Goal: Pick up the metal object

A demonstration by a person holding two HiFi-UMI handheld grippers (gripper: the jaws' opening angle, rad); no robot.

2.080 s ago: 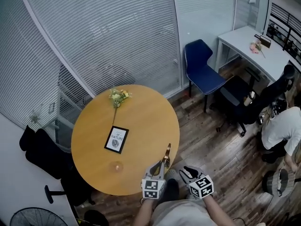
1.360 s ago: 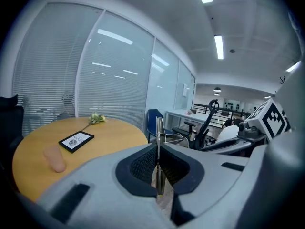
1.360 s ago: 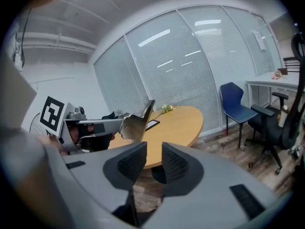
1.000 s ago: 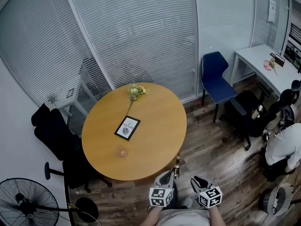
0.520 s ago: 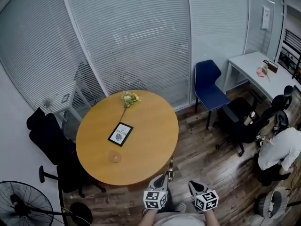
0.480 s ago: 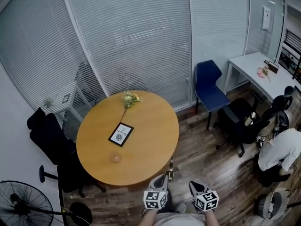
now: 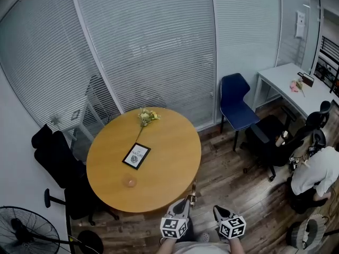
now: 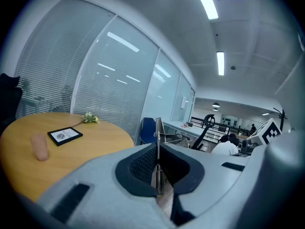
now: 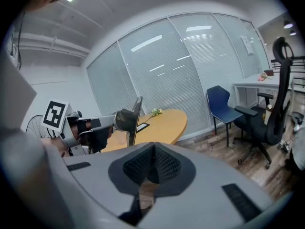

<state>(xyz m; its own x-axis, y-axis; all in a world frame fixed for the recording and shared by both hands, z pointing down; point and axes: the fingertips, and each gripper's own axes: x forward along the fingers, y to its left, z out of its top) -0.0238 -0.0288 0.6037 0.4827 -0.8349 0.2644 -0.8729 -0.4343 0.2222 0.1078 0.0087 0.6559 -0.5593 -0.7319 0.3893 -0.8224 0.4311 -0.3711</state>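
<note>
A thin, flat metal object [image 7: 193, 190] with a brass tint sticks up from my left gripper [image 7: 186, 201], just off the near edge of the round wooden table [image 7: 164, 168]. In the left gripper view the metal object [image 8: 158, 137] stands edge-on, and the left gripper [image 8: 158, 168] is shut on it. My right gripper [image 7: 219, 211] hangs beside it over the floor. In the right gripper view the right gripper [image 9: 153, 148] is shut with nothing in it, and to its left the left gripper [image 9: 119, 120] carries the metal object [image 9: 135, 114].
On the table lie a black framed card [image 7: 136, 155], a flower sprig [image 7: 146, 116] and a small pinkish object [image 7: 130, 182]. A blue chair [image 7: 235, 102], black office chairs [image 7: 267, 134], a white desk [image 7: 291, 86], a seated person [image 7: 318, 176] and a floor fan [image 7: 24, 232] stand around.
The head view has drawn back from the table, so the table sits farther from both grippers. The left gripper still holds the metal object upright; the right gripper stays beside it.
</note>
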